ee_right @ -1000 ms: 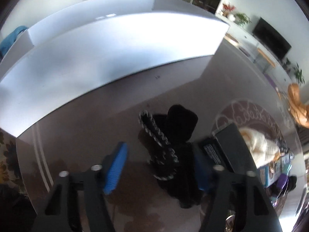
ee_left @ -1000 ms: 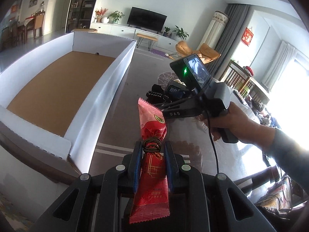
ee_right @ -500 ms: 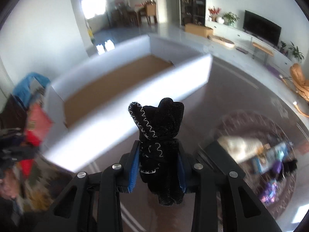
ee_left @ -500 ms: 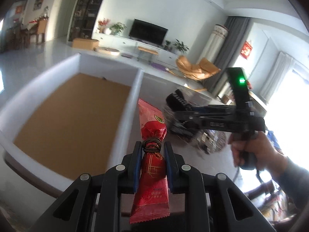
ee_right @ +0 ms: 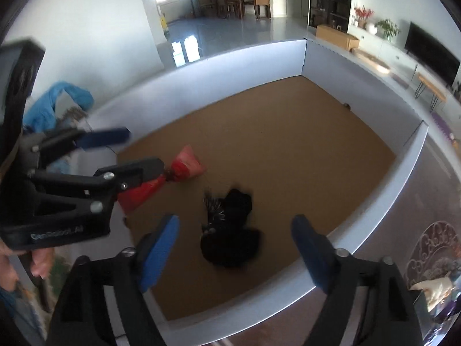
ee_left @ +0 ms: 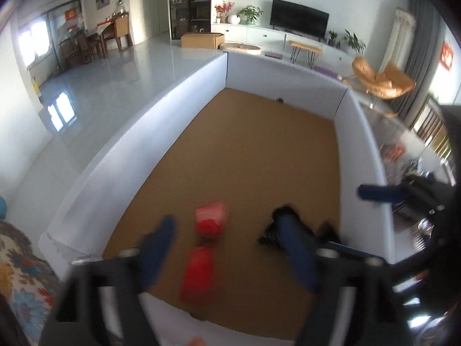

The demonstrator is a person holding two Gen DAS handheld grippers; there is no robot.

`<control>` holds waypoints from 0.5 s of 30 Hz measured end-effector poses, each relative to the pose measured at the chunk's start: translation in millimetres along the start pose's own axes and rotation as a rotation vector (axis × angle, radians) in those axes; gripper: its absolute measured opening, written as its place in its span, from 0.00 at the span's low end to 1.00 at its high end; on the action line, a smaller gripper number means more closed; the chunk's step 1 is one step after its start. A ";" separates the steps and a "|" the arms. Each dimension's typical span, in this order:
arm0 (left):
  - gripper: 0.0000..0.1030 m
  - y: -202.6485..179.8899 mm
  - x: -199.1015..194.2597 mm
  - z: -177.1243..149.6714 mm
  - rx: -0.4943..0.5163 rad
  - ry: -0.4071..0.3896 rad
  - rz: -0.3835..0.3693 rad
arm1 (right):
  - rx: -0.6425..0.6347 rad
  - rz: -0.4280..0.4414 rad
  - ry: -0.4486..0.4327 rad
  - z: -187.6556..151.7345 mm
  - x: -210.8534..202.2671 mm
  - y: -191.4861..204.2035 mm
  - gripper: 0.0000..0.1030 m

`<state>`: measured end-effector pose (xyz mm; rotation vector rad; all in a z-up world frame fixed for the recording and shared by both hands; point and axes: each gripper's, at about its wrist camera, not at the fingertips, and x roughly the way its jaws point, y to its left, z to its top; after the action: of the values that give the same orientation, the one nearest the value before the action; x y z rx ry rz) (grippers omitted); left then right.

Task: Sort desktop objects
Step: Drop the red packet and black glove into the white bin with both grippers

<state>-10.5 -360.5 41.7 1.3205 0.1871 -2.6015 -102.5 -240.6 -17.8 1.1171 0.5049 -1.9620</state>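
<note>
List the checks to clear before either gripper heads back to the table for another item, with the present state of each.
1. Left gripper free of the red snack packet: ok, jaws opening, packet dropping clear of the pads.
2. Right gripper free of the black glove: ok, jaws opening, glove below them.
3. Both items inside the white box: ok.
4. Items settled on the cardboard floor: cannot tell, both blurred.
5. Grippers apart from each other: ok, a gap shows in the right wrist view.

Both claws, clamped before, now opening over box (ee_right: 357, 222); red packet (ee_right: 184, 164) and black glove (ee_right: 230, 230) released inside.
</note>
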 end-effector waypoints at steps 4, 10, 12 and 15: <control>0.84 -10.6 29.2 -8.3 0.098 0.084 0.092 | -0.107 -0.032 0.006 -14.4 -0.9 2.5 0.79; 0.84 -38.0 17.6 -21.4 0.110 0.058 0.078 | -0.159 -0.047 0.027 -25.8 -6.6 -9.5 0.78; 0.84 -55.7 11.3 -30.7 0.126 0.045 0.069 | -0.159 -0.040 0.029 -37.2 -13.7 -16.6 0.77; 0.84 -73.8 4.1 -36.5 0.117 0.020 0.048 | -0.136 -0.043 0.014 -46.7 -25.5 -25.6 0.77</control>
<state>-2.8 -281.9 18.0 1.3714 0.0064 -2.5953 -91.2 -182.8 -22.2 1.0431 0.6651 -1.9268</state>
